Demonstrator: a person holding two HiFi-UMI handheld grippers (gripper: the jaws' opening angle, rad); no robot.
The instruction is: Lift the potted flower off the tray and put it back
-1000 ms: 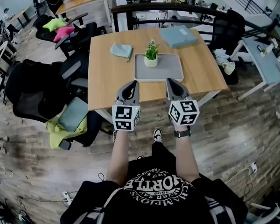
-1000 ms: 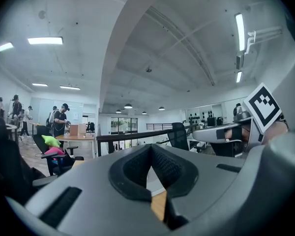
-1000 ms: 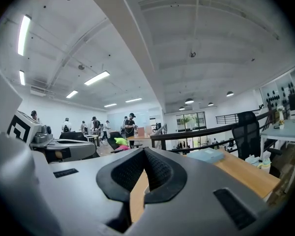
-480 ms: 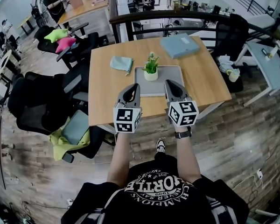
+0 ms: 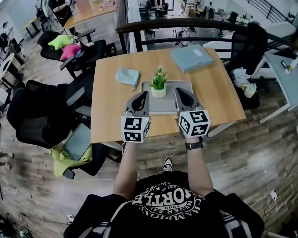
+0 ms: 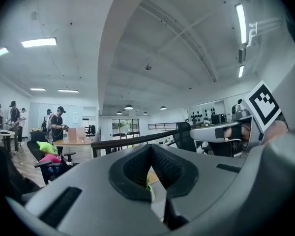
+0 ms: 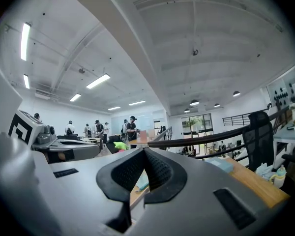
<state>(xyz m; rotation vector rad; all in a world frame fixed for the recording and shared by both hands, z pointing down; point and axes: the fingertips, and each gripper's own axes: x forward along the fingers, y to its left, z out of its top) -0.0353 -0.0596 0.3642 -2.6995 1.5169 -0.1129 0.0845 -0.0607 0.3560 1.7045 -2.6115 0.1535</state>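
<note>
- The rectangular light wooden table (image 5: 109,103) stands in the middle, with the black metal railing (image 5: 188,24) behind its far edge.
- The flat grey plastic tray (image 5: 162,103) lies on the table's near middle.
- The small green potted flower in a white pot (image 5: 159,83) stands upright in the tray's far-left part.
- The crumpled teal cloth (image 5: 127,77) lies on the table, just left of the tray.
- The flat blue-grey box (image 5: 191,58) lies at the table's far right.
- The left gripper (image 5: 143,94) is over the tray's near-left corner, the right gripper (image 5: 179,90) over its right side.
- The black office chairs (image 5: 44,108) stand left of the table.

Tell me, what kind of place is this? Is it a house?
Not a house. It is most likely a big open office: a wooden desk, black swivel chairs beside it, long strip lights on the ceiling, and people working farther back.
</note>
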